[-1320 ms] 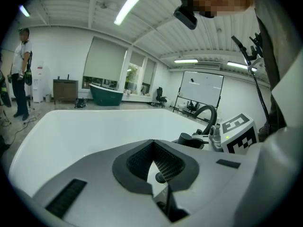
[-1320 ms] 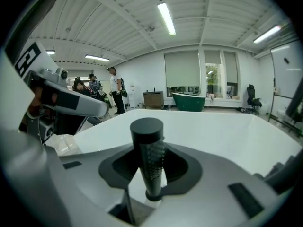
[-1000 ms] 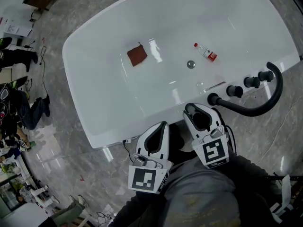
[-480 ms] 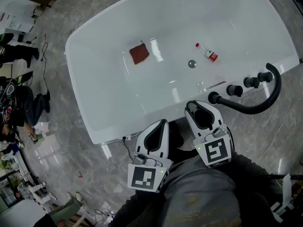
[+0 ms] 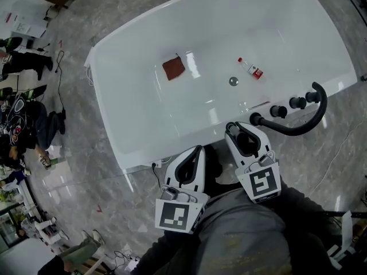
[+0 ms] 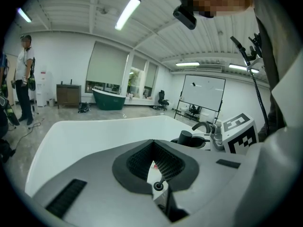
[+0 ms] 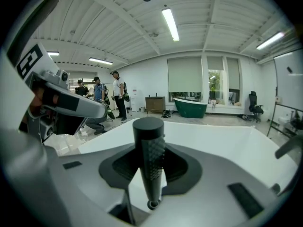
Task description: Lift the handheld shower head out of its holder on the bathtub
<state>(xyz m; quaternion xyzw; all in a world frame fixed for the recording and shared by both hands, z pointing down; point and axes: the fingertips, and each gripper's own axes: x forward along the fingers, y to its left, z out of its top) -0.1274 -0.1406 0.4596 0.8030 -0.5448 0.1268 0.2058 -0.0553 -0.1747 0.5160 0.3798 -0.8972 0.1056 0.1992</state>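
Shower head (image 7: 149,155): upright, pinched at its knurled handle by right gripper (image 5: 243,135), above tub (image 5: 132,142) rim, hose (image 5: 301,126) trailing to fittings (image 5: 297,102). Likely rigid, smooth, fairly heavy, tugged by stiff hose; best gripped on the knurling. Left gripper (image 6: 152,148): pressed together, empty.

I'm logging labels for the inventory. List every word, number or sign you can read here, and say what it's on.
No text can be read in any view.
Red label on the small bottle in the bathtub: print too small to read.
The two marker cubes: black-and-white square patterns, no words.
The whiteboard: nothing legible.
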